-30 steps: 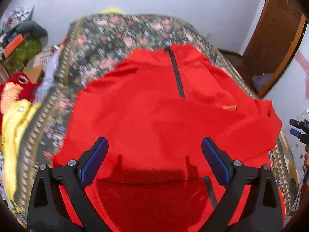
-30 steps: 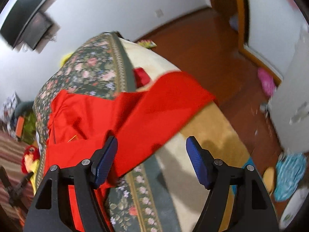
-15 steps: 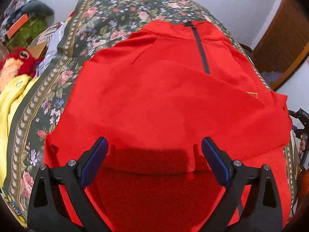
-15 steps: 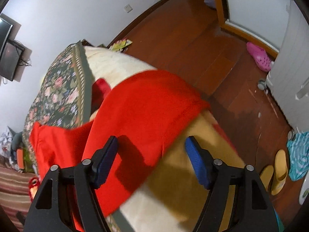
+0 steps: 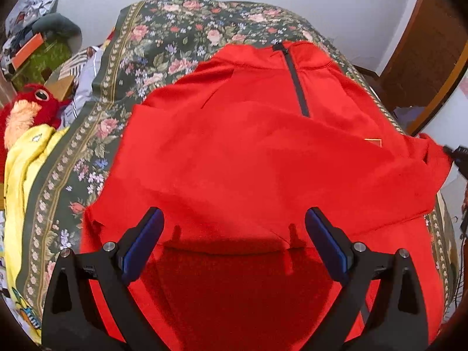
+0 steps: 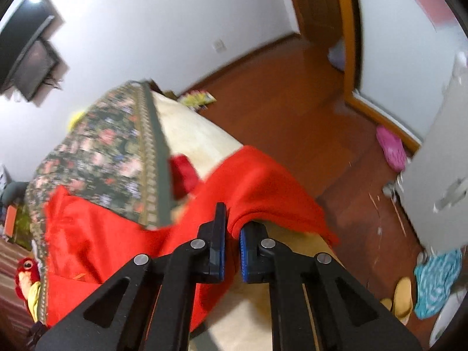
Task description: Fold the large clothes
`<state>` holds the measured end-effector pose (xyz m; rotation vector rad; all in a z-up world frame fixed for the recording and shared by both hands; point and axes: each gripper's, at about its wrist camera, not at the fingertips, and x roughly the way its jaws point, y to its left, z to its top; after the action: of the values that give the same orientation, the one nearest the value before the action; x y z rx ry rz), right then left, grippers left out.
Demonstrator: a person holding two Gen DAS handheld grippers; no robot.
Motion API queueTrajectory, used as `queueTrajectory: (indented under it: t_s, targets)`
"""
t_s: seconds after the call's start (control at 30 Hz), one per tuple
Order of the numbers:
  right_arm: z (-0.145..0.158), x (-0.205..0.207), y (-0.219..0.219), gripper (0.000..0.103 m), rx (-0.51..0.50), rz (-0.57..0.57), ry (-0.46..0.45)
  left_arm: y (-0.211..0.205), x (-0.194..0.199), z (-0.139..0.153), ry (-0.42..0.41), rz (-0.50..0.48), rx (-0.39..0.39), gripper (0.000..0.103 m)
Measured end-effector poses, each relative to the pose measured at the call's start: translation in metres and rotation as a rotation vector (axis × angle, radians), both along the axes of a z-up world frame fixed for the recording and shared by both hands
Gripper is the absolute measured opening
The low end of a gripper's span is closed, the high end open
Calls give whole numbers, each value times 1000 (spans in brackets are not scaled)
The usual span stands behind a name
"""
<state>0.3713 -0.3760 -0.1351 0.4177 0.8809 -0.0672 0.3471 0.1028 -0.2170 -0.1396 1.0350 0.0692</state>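
We saw the bright red zip-neck pullover spread across the floral green bedspread, our left gripper hanging above its near hem with fingers spread wide and empty, while our right gripper pinched what seemed a sleeve fold at the bedspread's edge.

White walls; brown wooden floor; wooden door; wall-mounted television; bed with floral bedspread.
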Motion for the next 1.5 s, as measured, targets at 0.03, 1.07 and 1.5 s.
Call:
queueTrajectory:
  t_s: [0.03, 1.07, 1.5]
  targets:
    - [12, -2, 6, 7, -8, 14, -27, 0, -1, 3, -6, -1, 0, 98]
    - [-28, -61, 225, 9, -1, 659, 200, 33, -48, 14, -35, 46, -34, 98]
    - [9, -63, 170, 52, 66, 538, 167, 19, -38, 9, -26, 12, -52, 98]
